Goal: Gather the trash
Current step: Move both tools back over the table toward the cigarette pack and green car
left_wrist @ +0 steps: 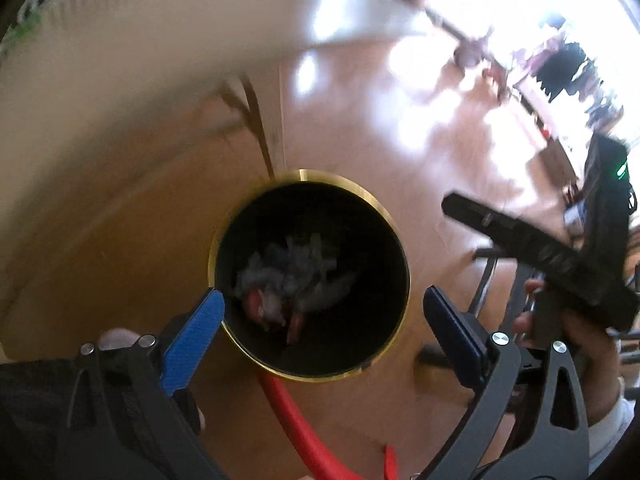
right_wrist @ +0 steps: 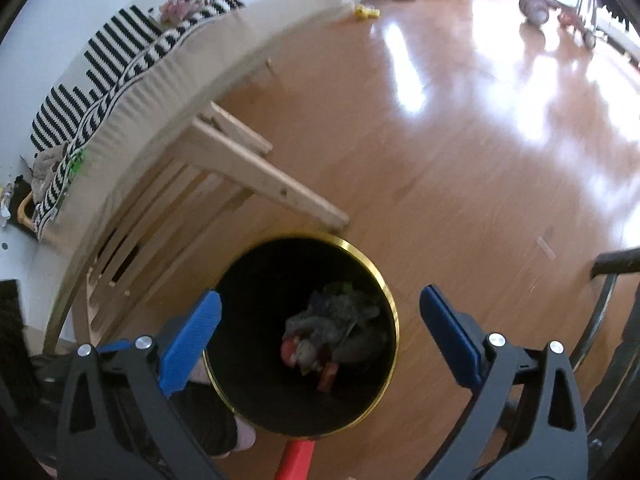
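The left gripper has matte black, triangular-cutout linkage arms joined by round silver screws, and its two fingers wear ribbed blue pads. The right gripper is built the same: black arms, silver screws, blue ribbed pads. In the left wrist view the right gripper's black body shows a small green light, and the hand holding it wears a white sleeve.

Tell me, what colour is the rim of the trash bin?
Gold, around a black inside; the rim shows best in the right wrist view.
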A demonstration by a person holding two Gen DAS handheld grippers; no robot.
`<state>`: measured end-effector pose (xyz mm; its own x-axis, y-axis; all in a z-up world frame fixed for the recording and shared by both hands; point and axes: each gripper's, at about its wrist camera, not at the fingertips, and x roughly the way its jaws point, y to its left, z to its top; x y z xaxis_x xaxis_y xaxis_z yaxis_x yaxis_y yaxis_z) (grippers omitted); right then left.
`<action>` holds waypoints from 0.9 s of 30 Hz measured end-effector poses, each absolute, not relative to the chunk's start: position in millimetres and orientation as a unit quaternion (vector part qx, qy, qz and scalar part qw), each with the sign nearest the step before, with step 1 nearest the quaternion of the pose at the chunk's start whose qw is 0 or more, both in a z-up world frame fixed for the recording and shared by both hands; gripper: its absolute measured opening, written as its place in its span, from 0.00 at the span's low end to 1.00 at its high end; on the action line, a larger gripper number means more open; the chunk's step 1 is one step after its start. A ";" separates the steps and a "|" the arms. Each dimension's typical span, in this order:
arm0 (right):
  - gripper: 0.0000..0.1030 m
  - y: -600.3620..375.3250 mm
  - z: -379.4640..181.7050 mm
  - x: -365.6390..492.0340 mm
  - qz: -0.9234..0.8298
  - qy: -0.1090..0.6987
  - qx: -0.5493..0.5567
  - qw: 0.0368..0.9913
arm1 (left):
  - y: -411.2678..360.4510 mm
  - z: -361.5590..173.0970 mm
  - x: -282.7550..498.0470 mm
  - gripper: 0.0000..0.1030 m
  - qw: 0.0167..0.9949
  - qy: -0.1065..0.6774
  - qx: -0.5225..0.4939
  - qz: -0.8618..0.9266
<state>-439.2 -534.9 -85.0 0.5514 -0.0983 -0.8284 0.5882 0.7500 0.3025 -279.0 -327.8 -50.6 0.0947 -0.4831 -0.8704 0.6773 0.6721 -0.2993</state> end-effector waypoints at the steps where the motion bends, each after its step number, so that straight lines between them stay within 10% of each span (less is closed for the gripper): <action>1: 0.93 -532.3 -76.7 -435.3 -0.208 0.419 0.275 0.840 | -323.2 -39.7 -276.7 0.94 0.744 0.532 0.089 -0.394; 9: 0.93 -487.3 -18.1 -350.1 -0.126 0.383 0.187 0.896 | -208.5 46.4 -175.3 0.94 0.846 0.457 0.035 -0.273; 27: 0.93 -318.6 9.8 -85.3 0.040 0.418 0.054 0.906 | -38.3 24.6 66.3 0.94 0.850 0.483 0.136 -0.158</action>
<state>-85.3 -318.6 9.8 0.6479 0.1171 -0.7526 -0.0268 0.9910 0.1312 66.3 -38.3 24.6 0.4828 -0.1375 -0.8649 0.3997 0.9133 0.0779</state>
